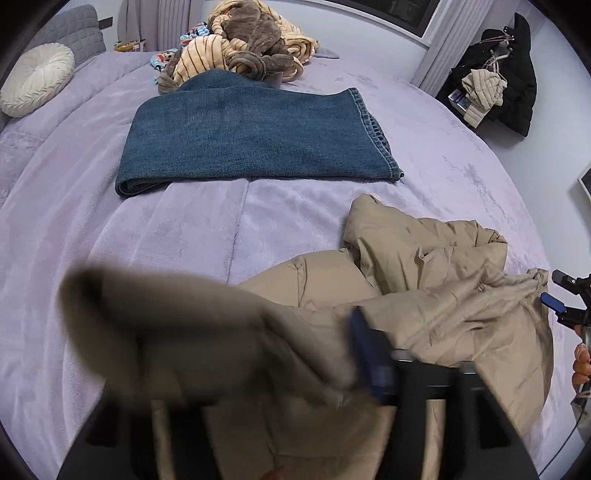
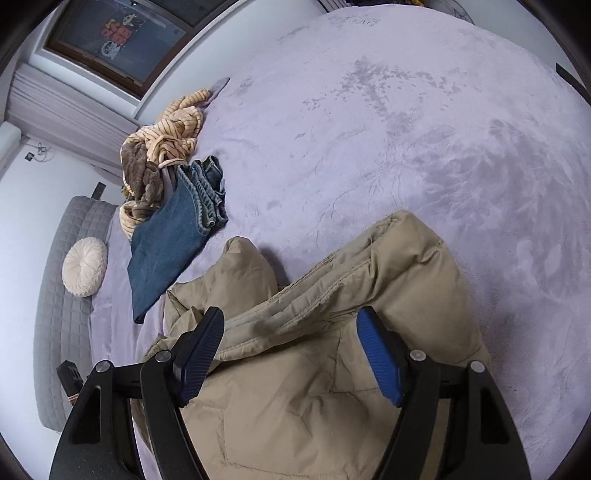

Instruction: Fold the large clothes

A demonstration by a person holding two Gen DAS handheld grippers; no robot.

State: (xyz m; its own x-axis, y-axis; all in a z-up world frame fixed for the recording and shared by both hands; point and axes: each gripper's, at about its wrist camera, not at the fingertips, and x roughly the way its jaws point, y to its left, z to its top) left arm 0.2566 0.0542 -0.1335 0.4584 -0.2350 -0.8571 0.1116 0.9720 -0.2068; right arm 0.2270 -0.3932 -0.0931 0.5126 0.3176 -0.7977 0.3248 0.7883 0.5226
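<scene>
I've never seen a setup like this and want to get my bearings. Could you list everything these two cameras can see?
Puffy jacket: one, tan, crumpled at the near edge of the bed.
Jeans: one pair, blue, folded, mid-bed.
Clothes heap: one, striped cream and brown, beyond the jeans.
Round cushion: one, cream, by the grey headboard.
Bed cover: one, lilac, under everything.
Hanging coats: black and beige, by the far wall.
Window: one, dark.
Left gripper: blurred, blue pad, jacket cloth draped across it.
Right gripper: black, blue pads, open over the jacket.
</scene>
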